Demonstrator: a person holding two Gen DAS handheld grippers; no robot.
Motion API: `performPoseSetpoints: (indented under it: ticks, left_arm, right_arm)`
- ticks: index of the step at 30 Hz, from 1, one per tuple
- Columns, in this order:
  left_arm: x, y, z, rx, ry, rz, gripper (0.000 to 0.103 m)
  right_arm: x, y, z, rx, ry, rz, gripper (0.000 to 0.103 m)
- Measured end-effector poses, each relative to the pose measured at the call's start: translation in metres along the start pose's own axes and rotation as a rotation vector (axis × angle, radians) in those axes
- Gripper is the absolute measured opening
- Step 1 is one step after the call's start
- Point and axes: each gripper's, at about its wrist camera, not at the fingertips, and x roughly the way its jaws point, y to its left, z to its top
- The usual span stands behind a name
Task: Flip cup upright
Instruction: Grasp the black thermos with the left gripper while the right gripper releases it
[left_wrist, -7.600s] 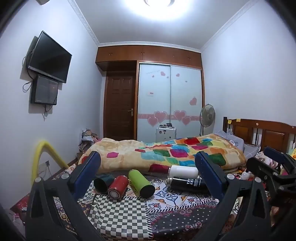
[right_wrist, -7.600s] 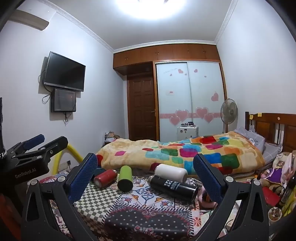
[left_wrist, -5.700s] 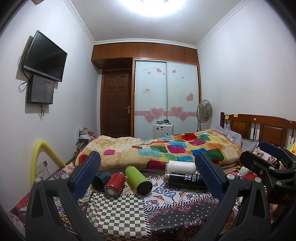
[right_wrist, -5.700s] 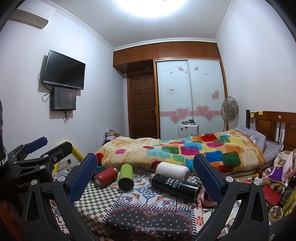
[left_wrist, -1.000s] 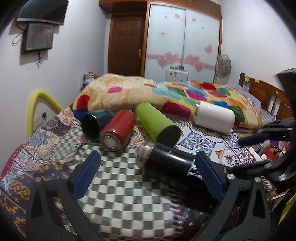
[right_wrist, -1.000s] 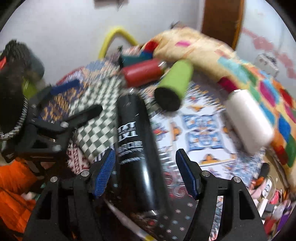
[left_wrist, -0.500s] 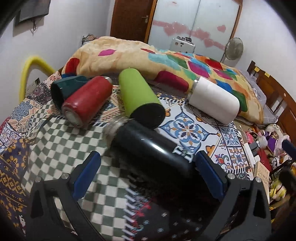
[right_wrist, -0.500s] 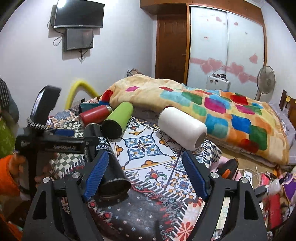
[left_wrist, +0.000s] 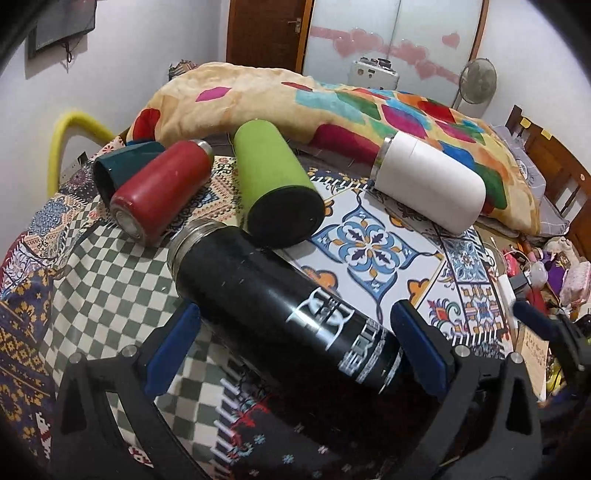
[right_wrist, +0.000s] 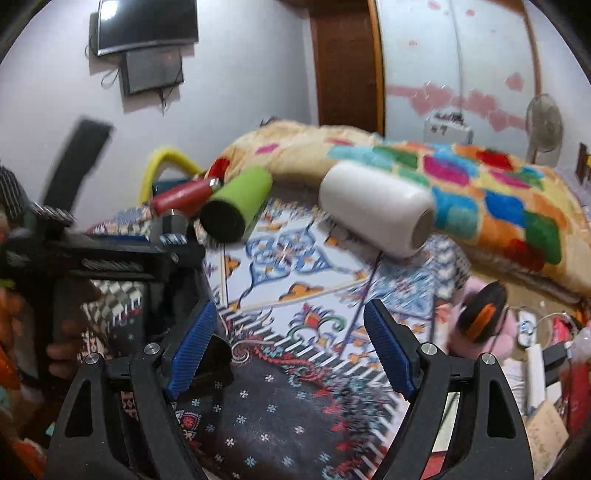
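A black flask (left_wrist: 280, 306) with white lettering lies on its side on the patterned cloth (left_wrist: 373, 236), steel mouth to the upper left. My left gripper (left_wrist: 295, 343) is open, its blue pads on either side of the flask's lower body, apart from it. My right gripper (right_wrist: 288, 347) is open and empty over the cloth; the flask's base (right_wrist: 218, 354) shows just behind its left pad. The left gripper's body (right_wrist: 103, 254) is at the left of the right wrist view.
A red flask (left_wrist: 162, 192), a dark teal cup (left_wrist: 122, 170), a green flask (left_wrist: 273, 181) and a white flask (left_wrist: 432, 188) lie on their sides behind. A colourful quilt (left_wrist: 369, 107) lies beyond. Clutter (right_wrist: 480, 314) sits off the right edge.
The right gripper has let go of the black flask and pulled back to the right. The left gripper has moved in lower, so the flask now lies between its open pads.
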Motion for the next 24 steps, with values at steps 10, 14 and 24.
performPoseSetpoints:
  ticks: [10,14,24]
  left_arm:
    - [0.003,0.028,-0.014,0.015,0.081,-0.021,0.103]
    - [0.002,0.035,-0.011,0.035,0.123,-0.063,0.103]
    - [-0.011,0.024,-0.014,0.242,0.149,-0.087,0.076]
  right_arm:
    - [0.014,0.020,-0.017,0.021,0.066,0.171,0.080]
    - [0.014,0.035,-0.020,-0.009,0.054,0.171,0.080]
    - [-0.015,0.031,-0.007,-0.011,-0.063,0.040,0.080]
